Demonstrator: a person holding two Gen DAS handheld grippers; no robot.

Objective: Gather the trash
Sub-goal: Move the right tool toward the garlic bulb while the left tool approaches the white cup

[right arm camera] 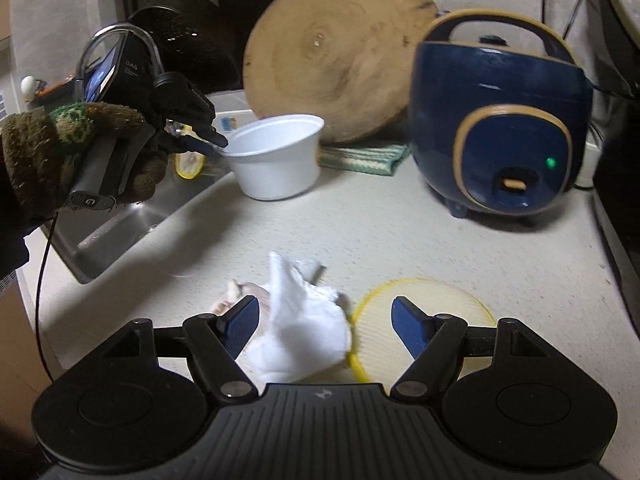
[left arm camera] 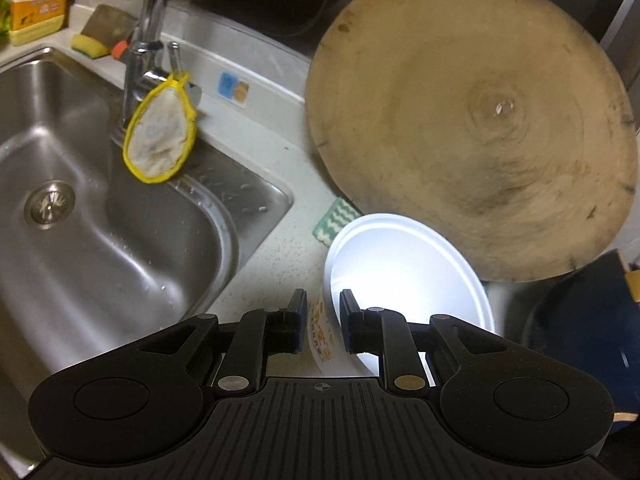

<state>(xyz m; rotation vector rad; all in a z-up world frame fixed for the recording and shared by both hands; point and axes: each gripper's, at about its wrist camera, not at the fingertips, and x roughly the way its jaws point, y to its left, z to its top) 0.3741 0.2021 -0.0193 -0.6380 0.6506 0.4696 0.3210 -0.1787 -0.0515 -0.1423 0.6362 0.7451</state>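
A white foam bowl (left arm camera: 408, 264) with orange print on its side stands on the counter by the sink corner, also seen in the right wrist view as the bowl (right arm camera: 276, 152). My left gripper (left arm camera: 323, 308) straddles its near rim, one finger outside and one inside, jaws slightly apart and not pressing the wall; a gloved hand (right arm camera: 60, 152) holds it. Crumpled white tissue (right arm camera: 304, 320) lies on the counter between the wide-open fingers of my right gripper (right arm camera: 324, 302). Pale scraps (right arm camera: 236, 292) lie at its left.
A steel sink (left arm camera: 100, 220) with a faucet (left arm camera: 148, 40) is on the left. A round wooden board (left arm camera: 472, 120) leans behind the bowl. A blue rice cooker (right arm camera: 500, 120) stands at the right, a yellow-rimmed disc (right arm camera: 424, 320) lies beside the tissue, and a green striped cloth (right arm camera: 360, 156) lies under the board.
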